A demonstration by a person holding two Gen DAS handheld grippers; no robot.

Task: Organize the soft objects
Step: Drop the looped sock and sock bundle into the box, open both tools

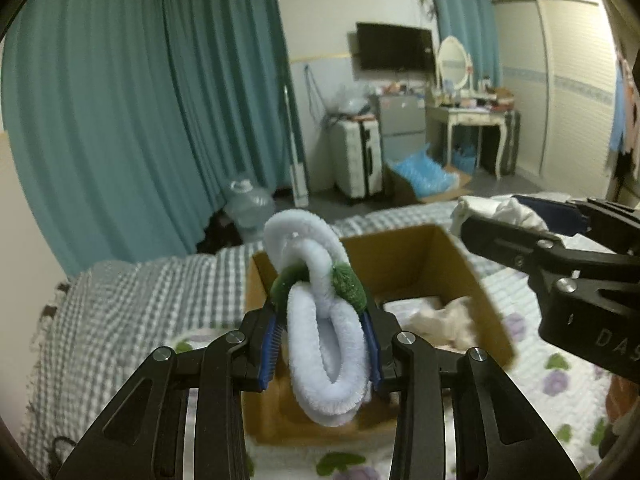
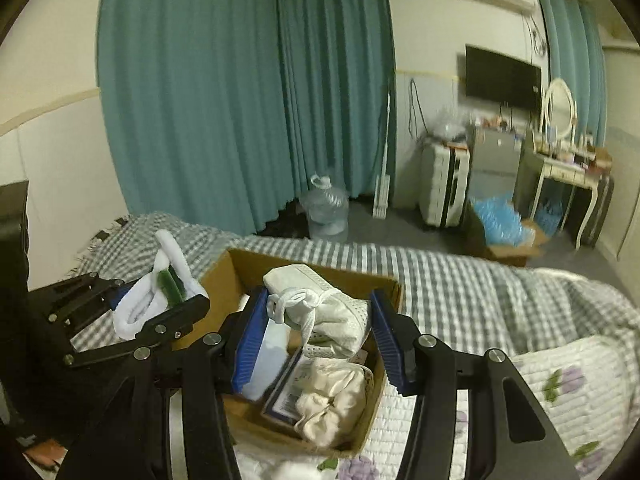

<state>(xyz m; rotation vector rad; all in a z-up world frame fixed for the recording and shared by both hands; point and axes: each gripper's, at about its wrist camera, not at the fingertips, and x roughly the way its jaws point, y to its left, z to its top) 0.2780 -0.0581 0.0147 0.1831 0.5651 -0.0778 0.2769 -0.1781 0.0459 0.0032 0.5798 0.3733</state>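
Observation:
My left gripper (image 1: 322, 350) is shut on a white fluffy looped toy with green bands (image 1: 320, 320), held above the near left edge of an open cardboard box (image 1: 416, 248) on the bed. The toy and left gripper also show in the right wrist view (image 2: 160, 292). My right gripper (image 2: 316, 340) is wide open over the box (image 2: 312, 264), with a white mesh drawstring pouch (image 2: 332, 316) between its spread fingers but not pinched. In the box lie a cream cloth bundle (image 2: 336, 400) and a flat packet (image 2: 280, 392). In the left wrist view the right gripper (image 1: 520, 216) holds the pouch near its tips.
The bed has a grey checked blanket (image 2: 440, 280) and a floral quilt (image 2: 560, 384). Beyond it are teal curtains (image 2: 240, 100), a water jug (image 2: 326, 208), a white suitcase (image 2: 444, 188), a box of blue items (image 2: 500, 232) and a dressing table (image 2: 568, 172).

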